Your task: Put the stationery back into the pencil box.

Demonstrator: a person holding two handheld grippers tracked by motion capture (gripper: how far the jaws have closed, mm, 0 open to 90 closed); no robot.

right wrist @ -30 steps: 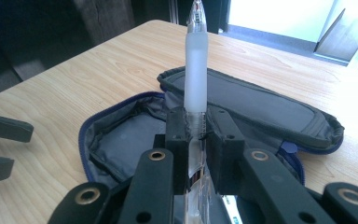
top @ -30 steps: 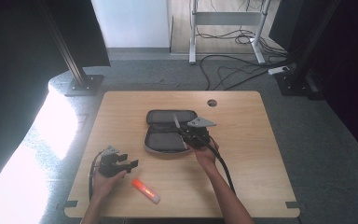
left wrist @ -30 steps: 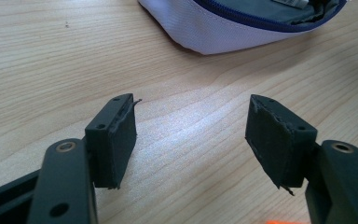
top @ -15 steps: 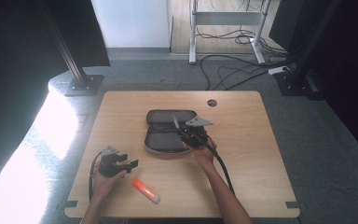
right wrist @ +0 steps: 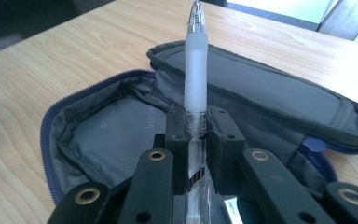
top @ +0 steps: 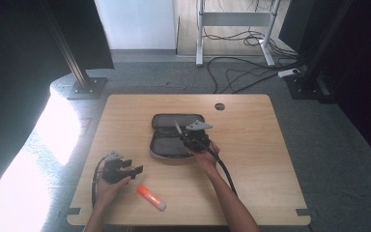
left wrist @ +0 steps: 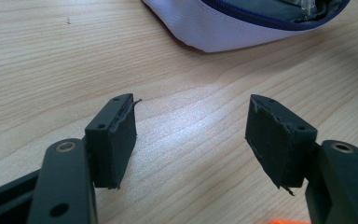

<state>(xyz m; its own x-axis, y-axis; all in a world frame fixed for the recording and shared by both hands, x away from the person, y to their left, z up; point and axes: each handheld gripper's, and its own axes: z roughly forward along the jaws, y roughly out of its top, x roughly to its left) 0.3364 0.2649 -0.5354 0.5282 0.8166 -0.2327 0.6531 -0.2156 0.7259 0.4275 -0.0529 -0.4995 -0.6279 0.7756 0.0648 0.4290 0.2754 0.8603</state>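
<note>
Wooden table (top: pixel 251 145) carried everything. Left gripper (left wrist: pixel 191 135) rested near its front left, jaws wide and empty, an orange marker (top: pixel 150 197) just right of it. Centrally lay the unzipped grey fabric pencil case (right wrist: pixel 261 88). Over it, the right gripper (right wrist: pixel 196 135) clamped a frosted translucent pen (right wrist: pixel 196 70), tip pointing away.

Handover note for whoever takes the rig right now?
Right claw: shut on the pen, held over the open pencil case.
Left claw: open, holding nothing, low over the table near its front left.
Orange marker: lying on the table beside the left claw, not picked up.
Done: case unzipped, pen gripped.
Left: probably lay the pen in the case, then the marker, then zip it.
</note>
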